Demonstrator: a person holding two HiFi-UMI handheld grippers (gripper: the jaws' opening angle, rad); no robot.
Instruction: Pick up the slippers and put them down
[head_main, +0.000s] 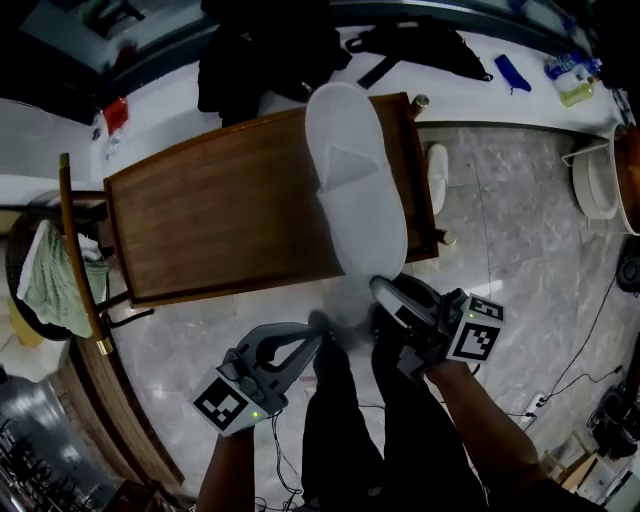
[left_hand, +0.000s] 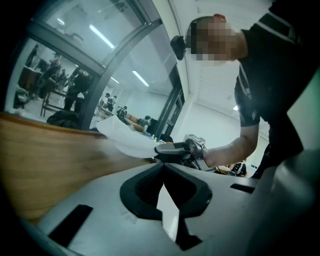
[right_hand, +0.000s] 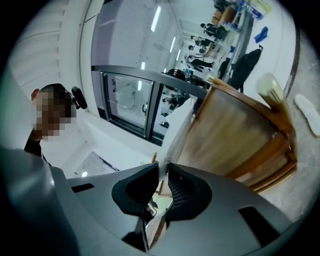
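The white slipper is held over the table's right part, w/ the toe reaching past the table's far edge and the heel just off its near edge. In the left gripper view the slipper is seen tilted, toe up, above the wooden top. Whether any part touches the top can't be told.

The heel is clamped by the R gripper. In the right gripper view its jaws are pressed on the thin white edge, w/ the table beyond. The R gripper is also seen in the left gripper view, at the slipper's low end.

The L gripper is held off the table's near side, apart from the slipper. Its jaws are closed tip to tip, w/ nothing between them.

A 2nd slipper is seen on the marble floor, just beside the table's right side. It is also seen in the right gripper view.

A chair w/ a green cloth is placed at the table's left end. Dark clothing is piled beyond its far edge.
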